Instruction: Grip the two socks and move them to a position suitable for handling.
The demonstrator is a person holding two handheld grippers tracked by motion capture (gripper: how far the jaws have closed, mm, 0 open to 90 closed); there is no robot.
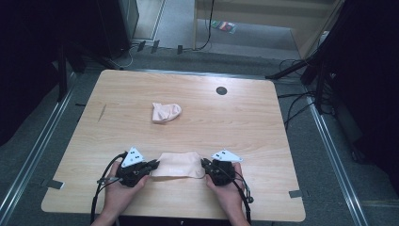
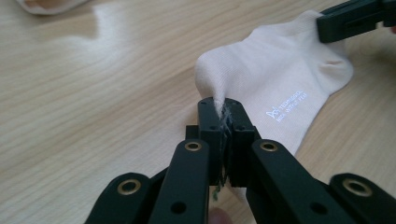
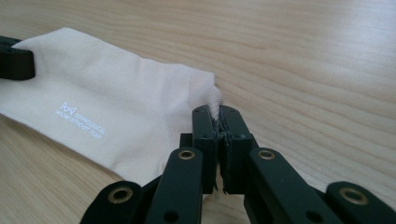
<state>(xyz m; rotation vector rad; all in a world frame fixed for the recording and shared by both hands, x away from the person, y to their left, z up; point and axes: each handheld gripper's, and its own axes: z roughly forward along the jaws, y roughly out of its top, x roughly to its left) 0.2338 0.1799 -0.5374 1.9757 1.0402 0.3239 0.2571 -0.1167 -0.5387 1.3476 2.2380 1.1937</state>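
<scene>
Sock (image 1: 178, 165) lies flat near the front edge of the table (image 1: 244, 117), roughly mid-width, long axis running left–right, parallel to that edge. That axis is what the next move hangs on: each end of the sock sits right at one gripper, so neither hand is nearer; they share it.

L gripper (image 1: 153, 165) is at the sock's left end, jaws clamped on a pinch of fabric. In the left gripper view the cloth rises in a small peak into the tips (image 2: 224, 109), w/ the rest of the sock (image 2: 280, 74) spreading away flat toward the other gripper's jaw at the far end.

R gripper (image 1: 205, 163) is at the right end, likewise clenched on fabric. In the right gripper view the ribbed cuff edge is nipped between the tips (image 3: 218, 114) and the sock (image 3: 102, 107) runs off to the left, printed logo facing up.

So both jaws point inward at each other along the sock's length, w/ the sock stretched between them on the table. Judging by this, any lift or fold has to be done by both hands together; pulling apart would only tension it along the axis.

A 2nd sock (image 1: 165, 112), bunched up, sits well apart toward the table's middle, beyond the held one, left of centre.
</scene>
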